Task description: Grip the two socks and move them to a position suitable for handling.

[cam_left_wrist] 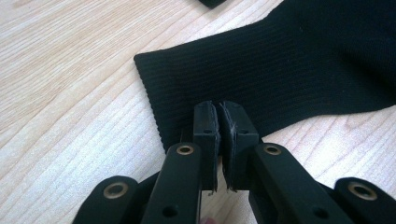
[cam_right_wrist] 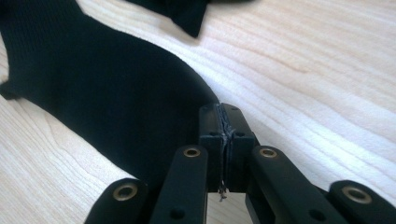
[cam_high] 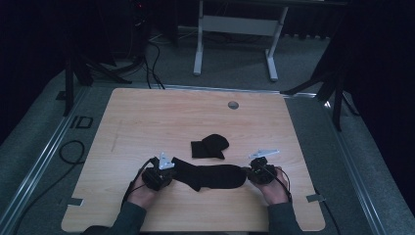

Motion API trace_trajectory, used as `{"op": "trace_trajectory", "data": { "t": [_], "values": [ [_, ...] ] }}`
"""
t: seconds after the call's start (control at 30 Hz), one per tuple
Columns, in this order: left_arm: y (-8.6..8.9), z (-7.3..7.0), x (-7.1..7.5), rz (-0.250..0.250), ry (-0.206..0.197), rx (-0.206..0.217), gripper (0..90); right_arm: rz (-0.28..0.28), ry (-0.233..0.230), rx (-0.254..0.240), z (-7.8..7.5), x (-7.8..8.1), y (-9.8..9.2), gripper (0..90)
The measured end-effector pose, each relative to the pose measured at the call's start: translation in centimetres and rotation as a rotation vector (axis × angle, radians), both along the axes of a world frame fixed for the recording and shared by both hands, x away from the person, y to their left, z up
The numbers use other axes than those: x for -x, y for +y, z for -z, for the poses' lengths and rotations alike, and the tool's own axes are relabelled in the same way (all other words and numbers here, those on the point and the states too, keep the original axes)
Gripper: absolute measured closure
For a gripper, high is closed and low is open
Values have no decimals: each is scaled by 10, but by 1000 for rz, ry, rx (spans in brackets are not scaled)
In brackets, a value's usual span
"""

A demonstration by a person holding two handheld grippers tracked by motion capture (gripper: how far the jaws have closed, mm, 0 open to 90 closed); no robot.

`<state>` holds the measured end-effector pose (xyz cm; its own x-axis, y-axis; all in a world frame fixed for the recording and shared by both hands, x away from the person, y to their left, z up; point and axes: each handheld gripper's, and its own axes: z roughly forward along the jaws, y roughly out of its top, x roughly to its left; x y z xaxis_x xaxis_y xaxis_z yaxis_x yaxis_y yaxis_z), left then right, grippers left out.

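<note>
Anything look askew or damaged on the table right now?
Nothing damaged. The long black ribbed sock lies flat between both grippers; the second black sock sits folded over behind it, unpaired. Frayed threads hang from the right gripper pads.

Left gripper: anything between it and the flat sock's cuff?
Nothing visible. The left gripper sits right at the ribbed cuff edge of the flat sock, jaws nearly together, with bare table around it. The folded sock lies apart, farther back.

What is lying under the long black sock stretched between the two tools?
Under the long black sock only the wooden table shows around its edges. The fabric covers whatever is directly beneath it.
</note>
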<state>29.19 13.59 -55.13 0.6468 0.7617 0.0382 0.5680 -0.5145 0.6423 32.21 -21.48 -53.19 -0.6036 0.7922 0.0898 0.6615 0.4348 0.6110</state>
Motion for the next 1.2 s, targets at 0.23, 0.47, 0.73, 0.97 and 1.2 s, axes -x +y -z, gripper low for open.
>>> {"op": "trace_trajectory", "data": {
  "t": [0.23, 0.47, 0.73, 0.97, 1.2],
  "values": [
    [-1, 0, 1, 2, -3, 5, 837, 9, 13, 15, 6, -2, -1, 854],
    [5, -6, 3, -12, -24, 104, 623, 20, -61, -8, -4, 3, 3, 619],
    [13, -7, -3, -81, -36, 127, 590, 17, -104, -22, -17, 2, 11, 593],
    [17, -7, -6, -115, -38, 130, 579, 5, -141, -16, -29, -16, 24, 588],
    [13, -5, -5, -108, -38, 115, 576, -8, -176, -12, -35, -34, 37, 589]
  ]
}}
